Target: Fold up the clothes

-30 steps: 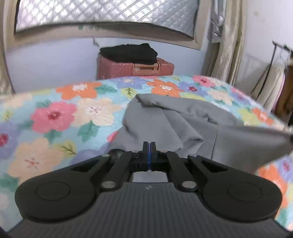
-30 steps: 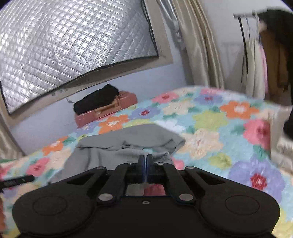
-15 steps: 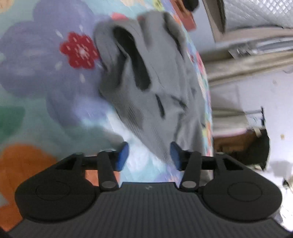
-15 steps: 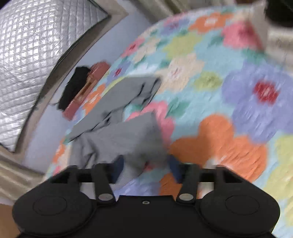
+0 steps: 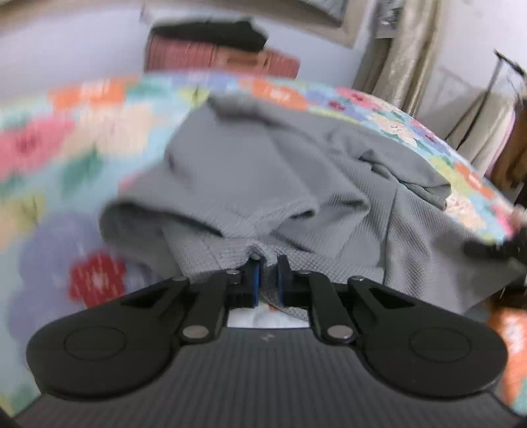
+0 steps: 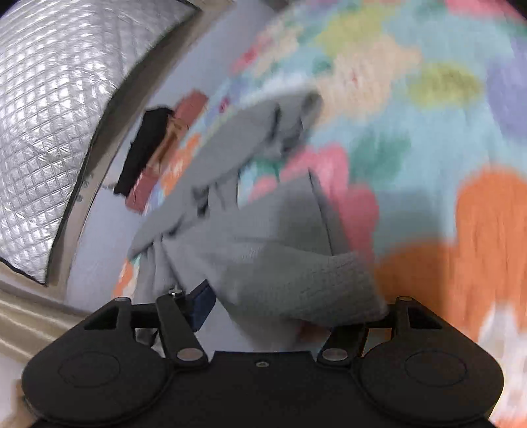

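L gripper (image 5: 267,276) fingers pinch grey garment (image 5: 280,171); R gripper (image 6: 290,306) fingers spread.

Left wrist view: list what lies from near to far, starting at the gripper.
Left gripper → gray garment → floral bedspread → red suitcase with black clothes on top → wall.
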Tool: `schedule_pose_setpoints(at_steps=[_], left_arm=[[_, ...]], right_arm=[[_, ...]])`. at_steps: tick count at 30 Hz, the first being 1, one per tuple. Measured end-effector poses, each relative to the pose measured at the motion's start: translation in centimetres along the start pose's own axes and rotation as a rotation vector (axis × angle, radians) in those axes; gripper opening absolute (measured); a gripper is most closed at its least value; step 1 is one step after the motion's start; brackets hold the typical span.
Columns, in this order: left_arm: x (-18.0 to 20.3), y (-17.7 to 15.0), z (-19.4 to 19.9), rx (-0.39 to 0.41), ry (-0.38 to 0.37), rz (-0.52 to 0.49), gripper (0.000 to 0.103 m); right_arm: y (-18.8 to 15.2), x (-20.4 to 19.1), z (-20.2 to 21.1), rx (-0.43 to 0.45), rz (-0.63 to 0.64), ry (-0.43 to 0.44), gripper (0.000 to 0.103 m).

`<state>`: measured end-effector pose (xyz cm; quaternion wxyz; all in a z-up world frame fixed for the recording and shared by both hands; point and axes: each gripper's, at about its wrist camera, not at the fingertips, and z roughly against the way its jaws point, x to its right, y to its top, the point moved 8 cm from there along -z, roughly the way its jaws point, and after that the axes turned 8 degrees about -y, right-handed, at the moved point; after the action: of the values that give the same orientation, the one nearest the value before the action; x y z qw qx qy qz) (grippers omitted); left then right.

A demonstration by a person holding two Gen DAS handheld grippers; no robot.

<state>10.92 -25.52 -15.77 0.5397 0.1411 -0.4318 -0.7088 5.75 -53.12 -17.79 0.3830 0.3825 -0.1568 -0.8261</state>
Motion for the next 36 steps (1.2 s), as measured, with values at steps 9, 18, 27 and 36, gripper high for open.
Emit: schedule_pose_setpoints(at_steps=[9,18,27,36], left_arm=[[5.8,2.5,10.9,0.107,-0.138,0.066,0.007],[11.6,-8.8,4.0,-0.237,-0.145,0.037,0.007],[12.3,-6.1,9.9,-0.12,-0.139,-0.179,0.011],[12.9,-5.3,12.0,-0.053,-0.157,-0.441,0.046]], right_arm=[[6.1,-6.4,12.7,0.456,0.404,-0.073,0.002],[4.8,9.8,6.0,-0.045,0.233,-0.473,0.002],[5.0,9.5,9.0,0.03,0.221,-0.602,0.011],[4.6,8.7,13.7,0.106,0.336,-0.655,0.04]])
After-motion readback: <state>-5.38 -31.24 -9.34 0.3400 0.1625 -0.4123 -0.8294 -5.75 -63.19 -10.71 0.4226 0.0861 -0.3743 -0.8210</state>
